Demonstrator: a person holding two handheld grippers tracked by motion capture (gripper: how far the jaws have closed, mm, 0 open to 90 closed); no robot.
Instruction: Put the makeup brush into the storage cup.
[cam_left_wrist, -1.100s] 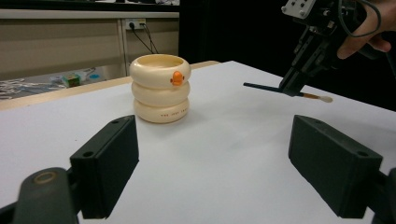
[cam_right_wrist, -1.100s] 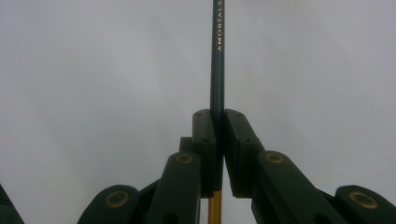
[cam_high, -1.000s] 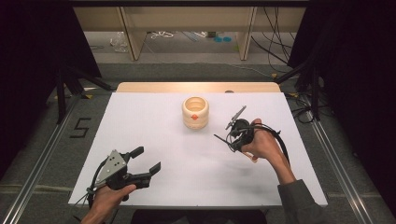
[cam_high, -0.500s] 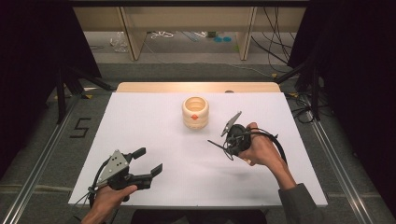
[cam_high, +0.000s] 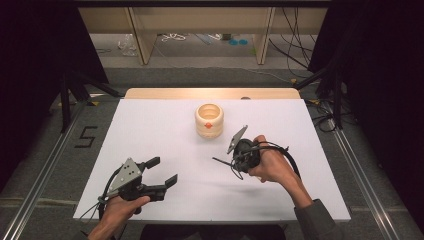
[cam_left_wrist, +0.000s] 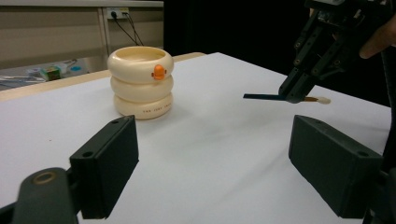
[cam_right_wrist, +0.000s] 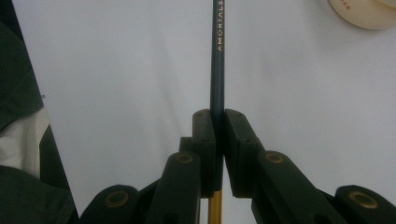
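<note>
Pinching a dark teal pencil (cam_right_wrist: 217, 70), right gripper (cam_high: 235, 159) fingers clenched above white tabletop (cam_high: 150, 130); left gripper (cam_high: 162, 172) fingers released, near cream ringed cup (cam_high: 209, 120).

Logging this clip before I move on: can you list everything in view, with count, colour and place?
Pot: 1, cream, shaped like three stacked rings with a small orange knob on its side, standing toward the far middle of the table.
Pencil: 1, dark teal with gold lettering and a gold band near its end, clamped in the right tongs, off the table.
Table: 1, white top with a bare wood strip along the far edge.
Shelving: 1, light wood, beyond the table, with small items too far off to tell.
Floor mark "5": 1, black, left of the table.
Left tongs: 1, black, open, near left of the table.
Right tongs: 1, black, shut on the pencil, right of centre.
Hands: 2, one on each tongs.
</note>
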